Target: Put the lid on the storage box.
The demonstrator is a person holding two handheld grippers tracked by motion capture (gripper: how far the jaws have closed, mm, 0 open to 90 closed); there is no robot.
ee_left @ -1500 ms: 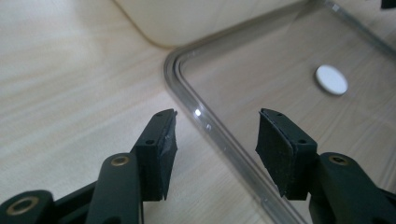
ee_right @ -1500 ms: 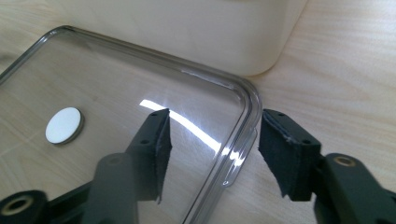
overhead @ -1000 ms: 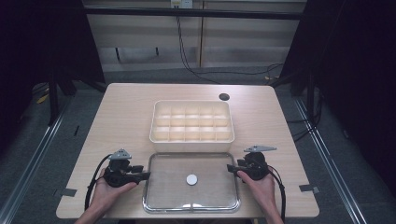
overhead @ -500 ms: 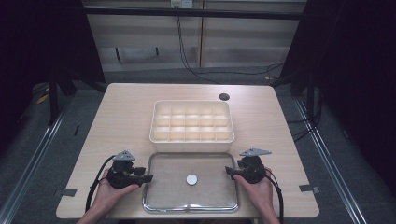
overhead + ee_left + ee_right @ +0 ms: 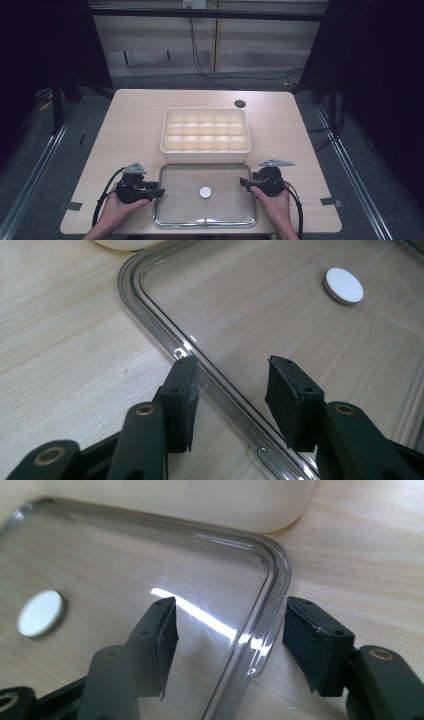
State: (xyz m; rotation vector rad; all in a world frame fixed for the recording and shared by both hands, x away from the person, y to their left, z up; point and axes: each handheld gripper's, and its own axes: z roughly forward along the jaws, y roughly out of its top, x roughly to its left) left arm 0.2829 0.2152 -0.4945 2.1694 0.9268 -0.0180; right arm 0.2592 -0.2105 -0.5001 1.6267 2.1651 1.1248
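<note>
Centrally, a light wooden desk (image 5: 130,130) carries all items. Cream compartment box (image 5: 205,134): mid-desk, just beyond the lid. Clear plastic lid (image 5: 180,175): flat on the near desk, a white round disc (image 5: 205,192) at its middle. Left claw (image 5: 159,192): at the lid's left edge, jaws straddling the rim (image 5: 220,390), parted, pads not pressing; just been closing. Right claw (image 5: 244,182): at the lid's right edge, jaws either side of the rim (image 5: 265,630), apart; just been opening.
</note>
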